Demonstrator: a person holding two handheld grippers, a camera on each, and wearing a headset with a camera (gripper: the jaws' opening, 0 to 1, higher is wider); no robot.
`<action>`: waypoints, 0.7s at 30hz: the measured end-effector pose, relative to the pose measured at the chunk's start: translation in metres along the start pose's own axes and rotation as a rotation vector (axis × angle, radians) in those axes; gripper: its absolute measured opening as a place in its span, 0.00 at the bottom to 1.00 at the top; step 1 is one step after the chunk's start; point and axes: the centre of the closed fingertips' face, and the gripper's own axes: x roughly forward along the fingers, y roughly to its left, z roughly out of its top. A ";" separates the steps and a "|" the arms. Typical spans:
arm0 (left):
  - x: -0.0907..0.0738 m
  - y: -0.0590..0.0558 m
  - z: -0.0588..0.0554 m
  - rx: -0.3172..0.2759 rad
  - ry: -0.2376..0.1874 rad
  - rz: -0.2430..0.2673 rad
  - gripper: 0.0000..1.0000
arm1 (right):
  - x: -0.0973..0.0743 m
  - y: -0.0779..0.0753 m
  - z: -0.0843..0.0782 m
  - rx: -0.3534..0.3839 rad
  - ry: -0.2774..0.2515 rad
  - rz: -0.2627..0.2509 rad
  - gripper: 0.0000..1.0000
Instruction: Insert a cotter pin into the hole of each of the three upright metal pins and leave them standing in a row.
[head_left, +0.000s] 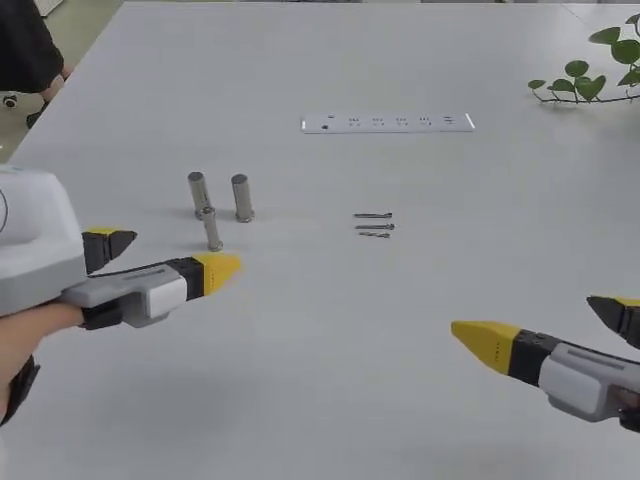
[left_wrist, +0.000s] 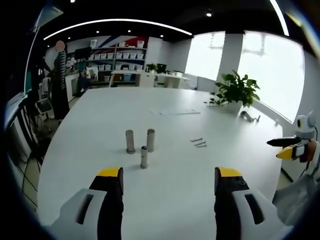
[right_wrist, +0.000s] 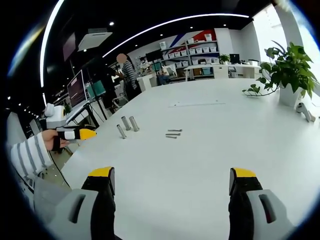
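Readiness is what I read here: the left yellow-tipped grey gripper (head_left: 187, 251) hangs low, just left of the three short grey steel cylinder pins (head_left: 241, 197) and nearer the person. Its claw is spread wide around nothing, likely placed to steady a pin once a cotter arrives. Those pins stand upright on the pale grey table (head_left: 330, 380) in a tight cluster rather than a row; their holes are too small to make out. Right of the pins, near but apart, three thin wire cotter pins (head_left: 373, 224) lie flat and parallel, loose on the tabletop with no tray, easy to pinch singly. Farther right, the right yellow-tipped gripper (head_left: 521, 313) hovers, equally spread and empty. Beyond the pins lies a flat white power strip (head_left: 388, 122); far to their right a white pot (left_wrist: 234, 106) holds a leafy green plant (left_wrist: 235, 90).
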 end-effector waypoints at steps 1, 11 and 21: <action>0.001 0.001 0.001 0.003 -0.001 0.001 0.71 | 0.000 0.000 0.000 0.000 0.000 -0.001 0.94; 0.014 0.011 0.000 0.056 0.015 0.007 0.62 | 0.000 -0.001 0.001 0.002 0.003 -0.003 0.93; 0.028 0.021 0.004 0.069 0.018 0.000 0.51 | 0.003 -0.001 -0.001 0.005 0.013 -0.003 0.93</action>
